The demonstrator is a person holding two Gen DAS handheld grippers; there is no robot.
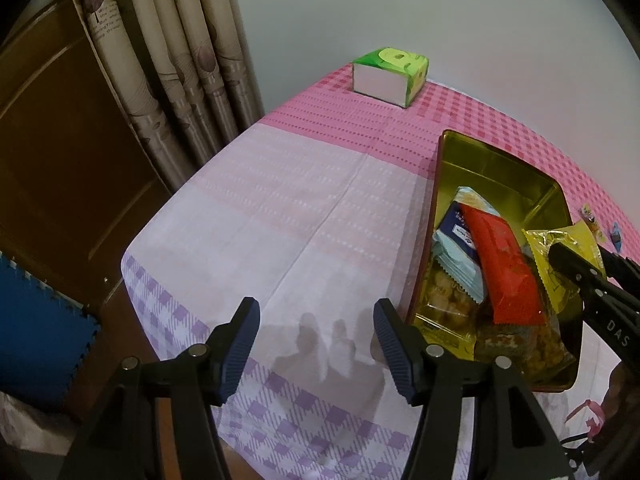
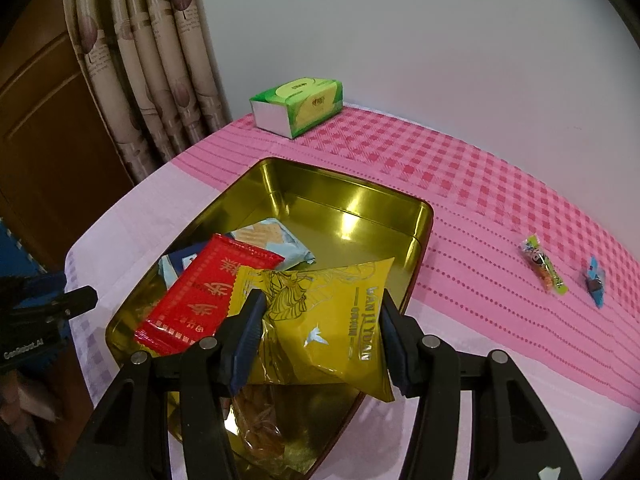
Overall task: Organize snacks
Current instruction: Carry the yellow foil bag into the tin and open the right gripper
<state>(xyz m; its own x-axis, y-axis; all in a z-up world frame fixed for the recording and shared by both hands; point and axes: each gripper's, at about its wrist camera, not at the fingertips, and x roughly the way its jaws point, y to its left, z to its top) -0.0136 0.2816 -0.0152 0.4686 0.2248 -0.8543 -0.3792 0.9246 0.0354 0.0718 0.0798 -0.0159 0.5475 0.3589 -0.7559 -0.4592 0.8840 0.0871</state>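
Pinching the yellow snack bag (image 2: 320,320) over the gold tin's (image 2: 420,216) near end, our right gripper (image 2: 320,320) lowers it straight down; left gripper (image 1: 316,344) hangs spread beside the tin's left wall.

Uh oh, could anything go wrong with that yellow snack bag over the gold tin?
Maybe. The right gripper squeezes the puffy yellow bag from both sides, so it could slip or get crushed. The near end of the gold tin is already piled up, so the bag might land on the red packet and slide out. Two candies are still left on the pink cloth and could be forgotten.
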